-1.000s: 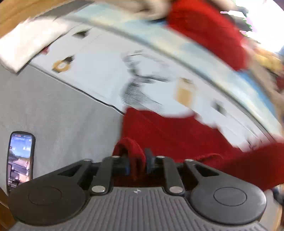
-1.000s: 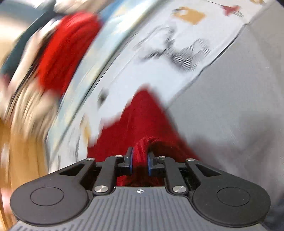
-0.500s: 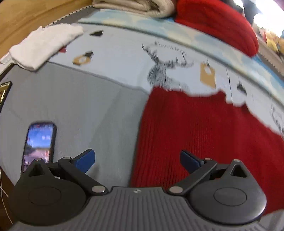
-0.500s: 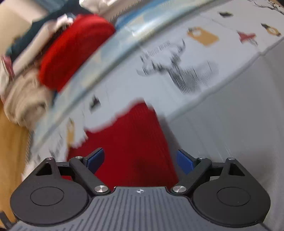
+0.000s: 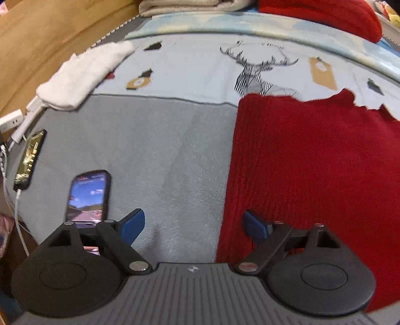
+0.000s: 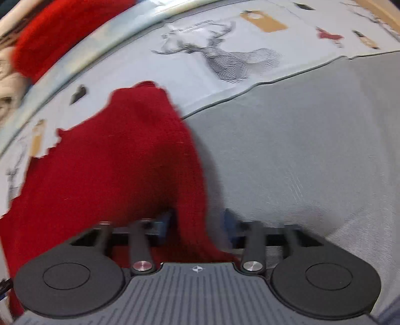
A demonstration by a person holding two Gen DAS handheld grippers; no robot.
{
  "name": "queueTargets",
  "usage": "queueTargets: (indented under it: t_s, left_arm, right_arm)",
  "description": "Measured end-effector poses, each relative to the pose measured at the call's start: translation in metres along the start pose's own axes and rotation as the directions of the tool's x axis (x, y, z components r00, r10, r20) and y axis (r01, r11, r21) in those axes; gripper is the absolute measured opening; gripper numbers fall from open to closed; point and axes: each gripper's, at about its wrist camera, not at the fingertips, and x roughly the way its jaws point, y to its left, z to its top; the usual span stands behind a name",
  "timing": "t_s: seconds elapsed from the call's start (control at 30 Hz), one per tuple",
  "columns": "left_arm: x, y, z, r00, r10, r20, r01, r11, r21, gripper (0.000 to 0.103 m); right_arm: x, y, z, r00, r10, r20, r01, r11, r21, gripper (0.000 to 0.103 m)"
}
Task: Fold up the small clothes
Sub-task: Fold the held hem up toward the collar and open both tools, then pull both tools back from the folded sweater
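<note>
A red knit garment (image 5: 312, 162) lies spread flat on the bed, across the grey sheet (image 5: 155, 140) and the deer-print cover (image 5: 200, 65). My left gripper (image 5: 193, 226) hangs low over the garment's left edge, open wide with its jaws closing. That edge lies between the blue pads (image 5: 132, 225), which do not press on it. In the right wrist view, the garment (image 6: 112, 162) rises in a fold at its right edge. My right gripper (image 6: 197, 222) straddles that edge, jaws closing, with a gap still beside the right pad (image 6: 228, 222).
A folded white cloth (image 5: 82, 77) lies at the far left. Two lit phones (image 5: 87, 195) (image 5: 28, 157) with a white cable (image 5: 17, 215) rest on the grey sheet near my left gripper. A red bundle (image 5: 325, 15) and beige blankets (image 5: 187, 5) are stacked at the back.
Both grippers were shut on bunched red cloth a second ago. They let go, opened wide and sank. The garment now lies flat, and the right jaws have narrowed around its edge.
</note>
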Motion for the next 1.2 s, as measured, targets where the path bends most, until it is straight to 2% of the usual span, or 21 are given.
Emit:
queueTargets:
  t_s: [0.07, 0.13, 0.2, 0.27, 0.33, 0.37, 0.43, 0.5, 0.53, 0.57, 0.6, 0.67, 0.7, 0.77, 0.83, 0.9, 0.97, 1.03, 1.1, 1.2]
  left_arm:
    - [-0.023, -0.002, 0.000, 1.000, 0.009, 0.027, -0.009, 1.000, 0.001, 0.092]
    - [-0.043, -0.012, 0.004, 0.998, -0.023, 0.063, 0.024, 1.000, -0.012, 0.100]
    - [-0.055, -0.030, 0.011, 0.993, -0.086, 0.087, 0.088, 0.996, -0.025, 0.101]
    - [-0.062, -0.055, 0.020, 0.980, -0.170, 0.099, 0.172, 0.985, -0.012, 0.101]
    - [-0.058, -0.083, 0.031, 0.976, -0.192, 0.101, 0.190, 0.981, 0.027, 0.103]
    - [-0.051, -0.097, 0.034, 0.978, -0.183, 0.100, 0.179, 0.982, 0.052, 0.103]
    - [-0.026, -0.117, 0.037, 0.985, -0.160, 0.068, 0.153, 0.983, 0.098, 0.103]
    - [0.015, -0.129, 0.035, 0.992, -0.125, -0.022, 0.127, 0.983, 0.132, 0.103]
    - [0.026, -0.125, 0.031, 0.986, -0.165, -0.015, 0.165, 0.980, 0.111, 0.103]
    - [0.025, -0.118, 0.029, 0.981, -0.190, 0.031, 0.188, 0.980, 0.069, 0.103]
    - [0.024, -0.117, 0.030, 0.981, -0.193, 0.018, 0.191, 0.979, 0.063, 0.103]
    - [0.018, -0.115, 0.033, 0.983, -0.181, -0.028, 0.183, 0.980, 0.078, 0.103]
    - [0.013, -0.112, 0.033, 0.983, -0.180, -0.043, 0.183, 0.980, 0.073, 0.103]
    - [0.003, -0.104, 0.025, 0.981, -0.186, -0.059, 0.190, 0.979, 0.073, 0.103]
    - [-0.006, -0.088, 0.010, 0.975, -0.212, -0.064, 0.214, 0.976, 0.033, 0.103]
    - [-0.004, -0.078, -0.008, 0.972, -0.227, -0.064, 0.228, 0.974, 0.008, 0.103]
    - [0.002, -0.078, -0.015, 0.973, -0.223, -0.063, 0.225, 0.974, 0.028, 0.103]
    - [-0.009, -0.082, -0.012, 0.980, -0.180, -0.081, 0.185, 0.981, 0.059, 0.103]
    - [-0.026, -0.080, -0.010, 0.983, -0.163, -0.088, 0.170, 0.981, 0.090, 0.103]
    - [-0.065, -0.064, -0.023, 0.985, -0.163, -0.050, 0.167, 0.980, 0.105, 0.103]
  right_arm:
    - [-0.024, 0.002, -0.007, 0.997, -0.007, 0.079, 0.010, 0.999, -0.042, 0.068]
    - [-0.049, 0.016, -0.018, 0.985, 0.003, 0.173, 0.022, 0.990, -0.142, 0.081]
    - [-0.069, 0.041, -0.033, 0.969, 0.088, 0.230, -0.025, 0.964, -0.265, 0.080]
    - [-0.075, 0.072, -0.044, 0.948, 0.202, 0.245, -0.102, 0.924, -0.368, 0.078]
    - [-0.070, 0.109, -0.051, 0.927, 0.280, 0.250, -0.133, 0.868, -0.478, 0.077]
    - [-0.064, 0.124, -0.050, 0.924, 0.281, 0.261, -0.113, 0.850, -0.514, 0.078]
    - [-0.044, 0.151, -0.042, 0.929, 0.227, 0.291, -0.027, 0.829, -0.559, 0.079]
    - [-0.010, 0.161, -0.026, 0.951, 0.141, 0.277, 0.042, 0.825, -0.563, 0.079]
    - [0.009, 0.160, -0.019, 0.966, 0.089, 0.243, 0.065, 0.825, -0.561, 0.079]
    - [0.029, 0.157, -0.016, 0.981, 0.027, 0.193, 0.086, 0.830, -0.552, 0.079]
    - [0.047, 0.150, -0.014, 0.989, -0.001, 0.145, 0.080, 0.837, -0.541, 0.083]
    - [0.047, 0.141, -0.013, 0.984, 0.058, 0.167, 0.037, 0.857, -0.514, 0.081]
    - [0.040, 0.140, -0.012, 0.985, 0.061, 0.160, 0.027, 0.867, -0.497, 0.077]
    - [0.019, 0.130, -0.015, 0.981, 0.096, 0.168, -0.010, 0.894, -0.448, 0.077]
    - [-0.002, 0.114, -0.025, 0.976, 0.119, 0.184, -0.031, 0.906, -0.422, 0.078]
    - [-0.013, 0.099, -0.039, 0.977, 0.113, 0.180, -0.025, 0.904, -0.428, 0.080]
    - [-0.002, 0.091, -0.055, 0.985, 0.066, 0.160, 0.019, 0.877, -0.481, 0.084]
    - [0.010, 0.088, -0.067, 0.987, 0.022, 0.156, 0.062, 0.857, -0.512, 0.085]
    - [0.000, 0.092, -0.070, 0.985, 0.022, 0.170, 0.067, 0.863, -0.500, 0.084]
    - [-0.034, 0.089, -0.066, 0.985, 0.110, 0.134, -0.043, 0.905, -0.424, 0.085]
